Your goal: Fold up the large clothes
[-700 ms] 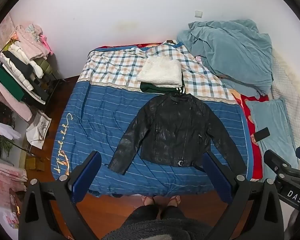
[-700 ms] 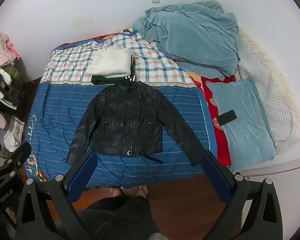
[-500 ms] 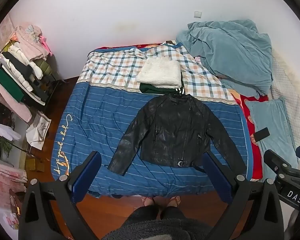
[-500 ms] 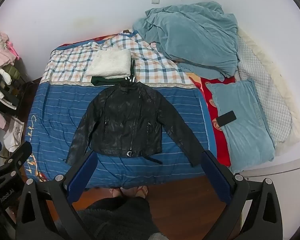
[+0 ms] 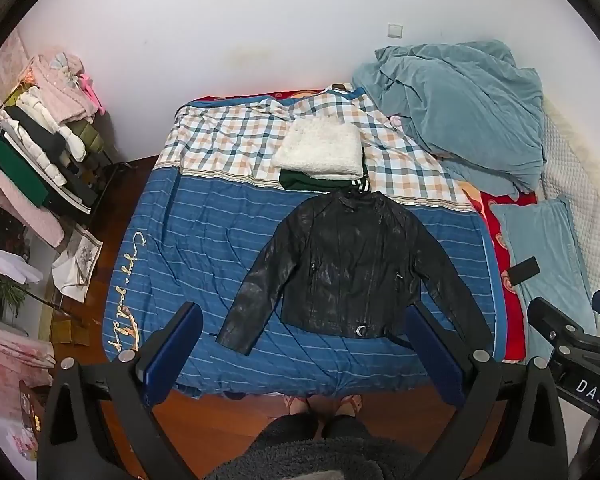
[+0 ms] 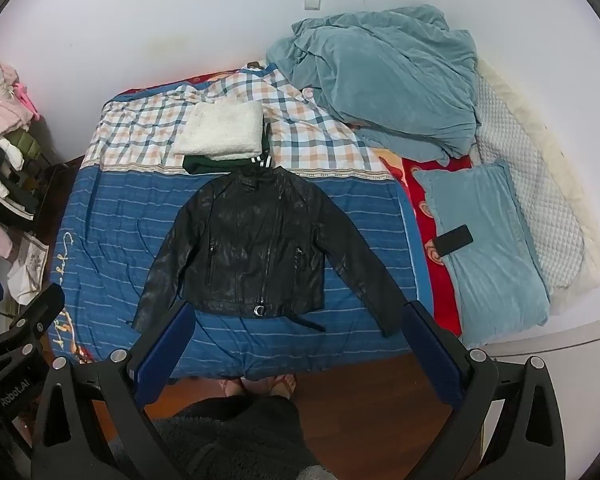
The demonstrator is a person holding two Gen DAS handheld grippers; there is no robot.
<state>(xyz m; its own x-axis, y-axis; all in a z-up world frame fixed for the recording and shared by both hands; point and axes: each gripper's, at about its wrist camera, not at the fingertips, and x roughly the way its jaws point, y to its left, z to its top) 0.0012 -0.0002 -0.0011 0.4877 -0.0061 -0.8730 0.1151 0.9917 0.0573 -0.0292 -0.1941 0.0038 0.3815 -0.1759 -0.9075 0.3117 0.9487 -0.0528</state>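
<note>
A black leather jacket (image 5: pixel 348 268) lies flat, front up, sleeves spread, on the blue striped bedspread (image 5: pixel 188 240); it also shows in the right wrist view (image 6: pixel 256 248). My left gripper (image 5: pixel 304 344) is open and empty, held high above the bed's near edge. My right gripper (image 6: pixel 296 340) is open and empty at the same height. Neither touches the jacket.
A folded white fleece (image 5: pixel 320 150) on a folded green garment lies beyond the collar. A teal blanket heap (image 5: pixel 460 100), a teal pillow (image 6: pixel 488 248) with a black phone (image 6: pixel 454 239), and a clothes rack (image 5: pixel 32 152) at left. My feet stand at the bed's edge.
Both views have shifted very slightly; the jacket and the bed are unchanged and both grippers stay open.
</note>
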